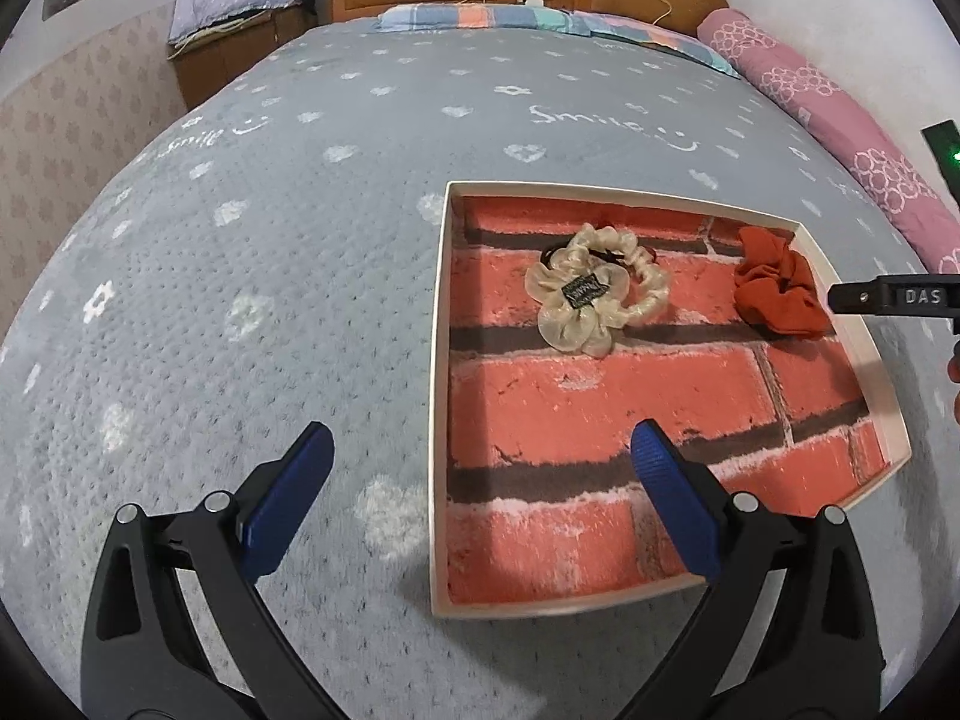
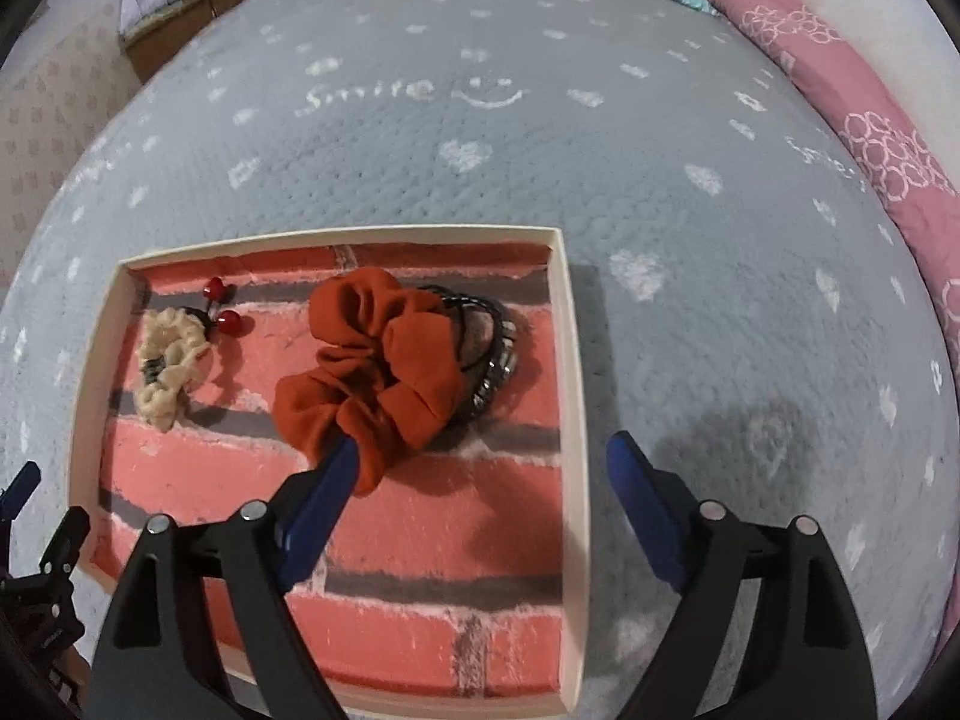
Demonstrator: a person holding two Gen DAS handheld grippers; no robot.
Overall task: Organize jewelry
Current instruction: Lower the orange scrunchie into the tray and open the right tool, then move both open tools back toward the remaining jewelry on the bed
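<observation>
Holding both my grippers wide apart: left gripper [image 1: 480,462] over the tray's [image 1: 441,360] near-left edge, right gripper [image 2: 486,462] above its right rim, red scrunchie [image 2: 372,360] draped against one finger; cream scrunchie [image 1: 591,294] inside.

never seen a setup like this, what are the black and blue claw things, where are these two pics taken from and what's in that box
Each picture comes from a camera mounted on a hand-held gripper that a person carries, looking forward along its two blue-padded fingers. One view is from the left hand-held gripper, the other from the right hand-held gripper. Both are open and hold nothing.

They hover over a bed with a grey bedspread. On it sits a shallow box lined with a red brick print. Inside lie a cream scrunchie, an orange scrunchie draped over the right gripper's left finger, black hair ties and a tie with red beads.
</observation>
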